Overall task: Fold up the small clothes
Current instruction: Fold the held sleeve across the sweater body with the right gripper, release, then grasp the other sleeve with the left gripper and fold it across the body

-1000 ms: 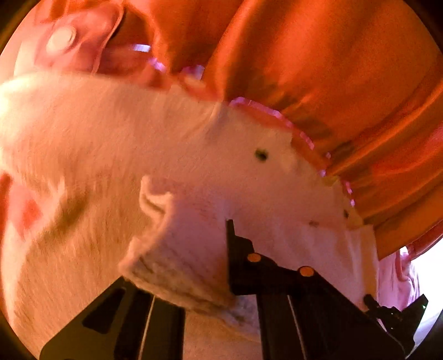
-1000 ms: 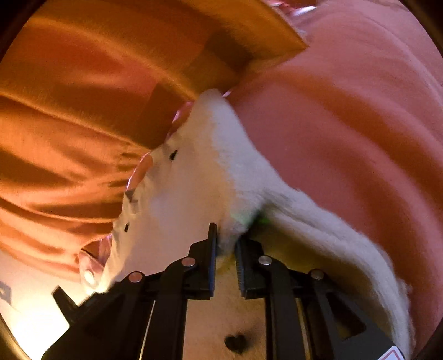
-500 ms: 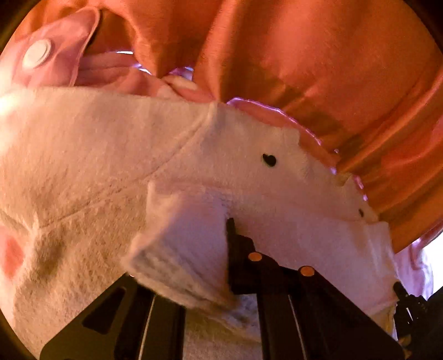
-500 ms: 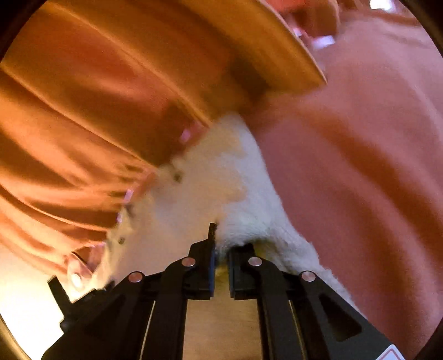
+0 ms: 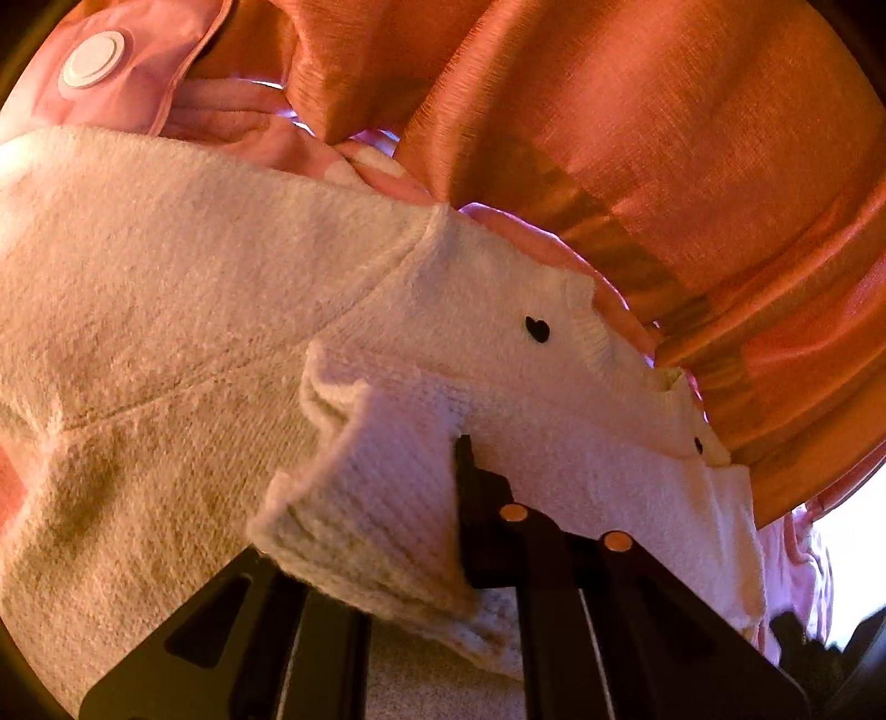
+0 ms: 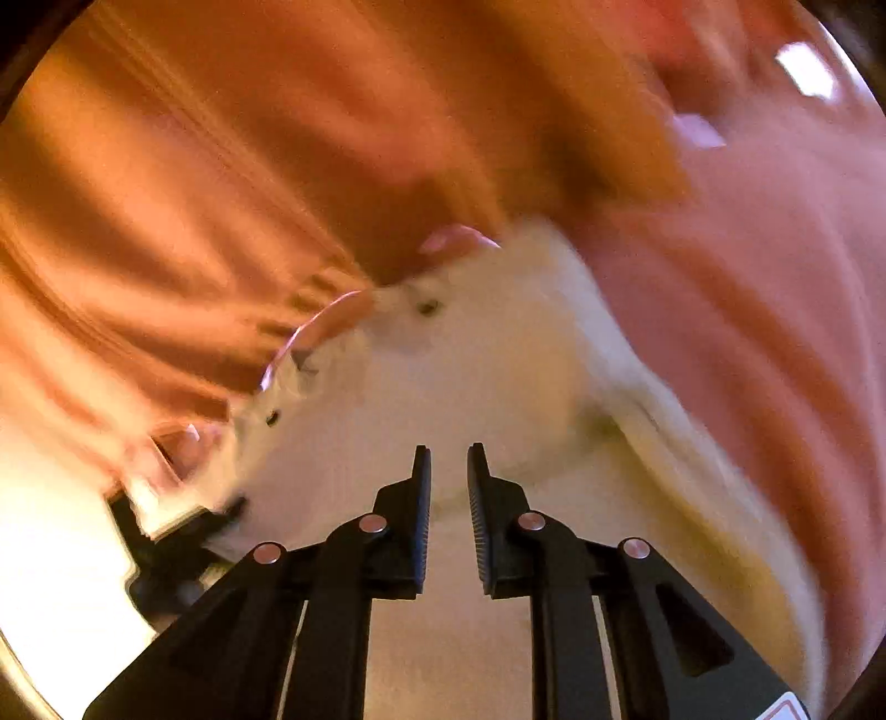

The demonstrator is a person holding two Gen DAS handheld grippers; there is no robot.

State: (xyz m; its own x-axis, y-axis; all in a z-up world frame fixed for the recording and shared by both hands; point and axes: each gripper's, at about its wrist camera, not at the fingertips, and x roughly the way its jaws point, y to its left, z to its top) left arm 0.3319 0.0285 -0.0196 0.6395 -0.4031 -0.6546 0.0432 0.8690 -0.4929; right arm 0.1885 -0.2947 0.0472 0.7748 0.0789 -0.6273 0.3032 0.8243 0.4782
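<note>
A small cream knit sweater (image 5: 194, 288) with tiny black heart marks (image 5: 537, 329) lies spread on a pink surface. My left gripper (image 5: 443, 459) is shut on a ribbed cuff or hem (image 5: 382, 498) of it, which drapes over the left finger and hides it. In the blurred right wrist view the same sweater (image 6: 443, 387) lies just ahead of my right gripper (image 6: 447, 459), whose jaws stand slightly apart with nothing between them.
An orange curtain (image 5: 664, 138) hangs close behind the sweater, also in the right wrist view (image 6: 221, 166). A pink item with a white round button (image 5: 91, 52) lies at the upper left. Pink bedding (image 6: 747, 277) fills the right side. The other gripper (image 6: 166, 554) shows at lower left.
My right gripper has let go of the sweater's edge, opened slightly and pulled back. My left gripper still holds the cuff and the sweater has settled a little.
</note>
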